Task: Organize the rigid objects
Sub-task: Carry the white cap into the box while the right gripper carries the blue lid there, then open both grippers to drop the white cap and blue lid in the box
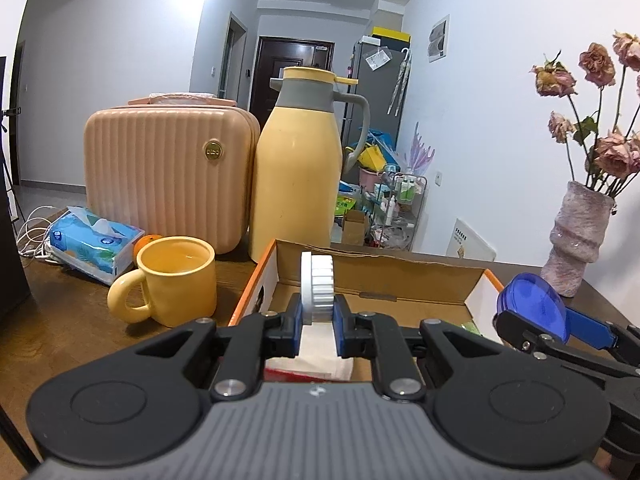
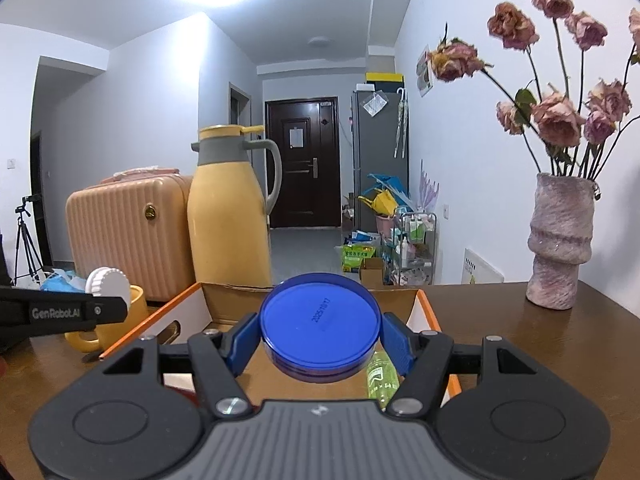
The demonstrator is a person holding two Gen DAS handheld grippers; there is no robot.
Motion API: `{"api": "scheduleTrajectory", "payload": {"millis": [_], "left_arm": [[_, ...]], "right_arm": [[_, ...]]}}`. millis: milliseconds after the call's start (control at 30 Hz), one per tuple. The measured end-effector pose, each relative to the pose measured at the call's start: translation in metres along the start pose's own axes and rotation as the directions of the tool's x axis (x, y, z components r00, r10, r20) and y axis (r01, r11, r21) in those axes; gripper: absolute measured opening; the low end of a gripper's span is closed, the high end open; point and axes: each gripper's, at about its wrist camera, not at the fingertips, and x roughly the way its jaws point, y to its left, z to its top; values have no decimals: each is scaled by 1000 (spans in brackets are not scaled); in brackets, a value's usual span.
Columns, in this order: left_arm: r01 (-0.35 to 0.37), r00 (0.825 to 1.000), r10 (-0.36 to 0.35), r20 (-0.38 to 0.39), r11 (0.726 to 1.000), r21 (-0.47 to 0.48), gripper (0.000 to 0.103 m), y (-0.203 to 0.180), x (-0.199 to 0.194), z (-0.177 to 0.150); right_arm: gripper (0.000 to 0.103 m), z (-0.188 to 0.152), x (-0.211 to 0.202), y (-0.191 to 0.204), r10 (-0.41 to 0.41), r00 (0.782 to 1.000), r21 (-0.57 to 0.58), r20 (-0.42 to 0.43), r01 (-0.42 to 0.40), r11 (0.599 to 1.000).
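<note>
My left gripper is shut on a white ribbed round lid, held on edge above the open cardboard box. The same white lid shows at the left of the right wrist view. My right gripper is shut on a flat round blue container, gripped across its width over the box. That blue container also appears at the right of the left wrist view. Inside the box lie a green bottle and a white and red packet.
A yellow mug, a tissue pack, a pink ribbed case and a tall yellow thermos jug stand left of and behind the box. A pink vase of dried roses stands at the right on the wooden table.
</note>
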Motion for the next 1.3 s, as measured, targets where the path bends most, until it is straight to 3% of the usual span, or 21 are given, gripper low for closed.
{"api": "scheduleTrajectory", "payload": {"millis": [533,833,1200,1300], "left_arm": [[-44,999,44,-16,999,-19,16,-2,59,18],[-71,996,70,-64,997,-13,16,-3,93,20],[-85,990,86,-111,996,12,16,-1,119,13],[-85,990,88,-111,996,31,26,-2,118,10]], "right_arm": [[65,6,70,-4,-68,990,2,-120,69,998],[65,3,101,-6,-99,975,-1,-199,101,995],[65,-7,110,-4,-65,972,-16,-227,63,998],[65,-9,112,-4,-62,967,-14,-248,60,998]]}}
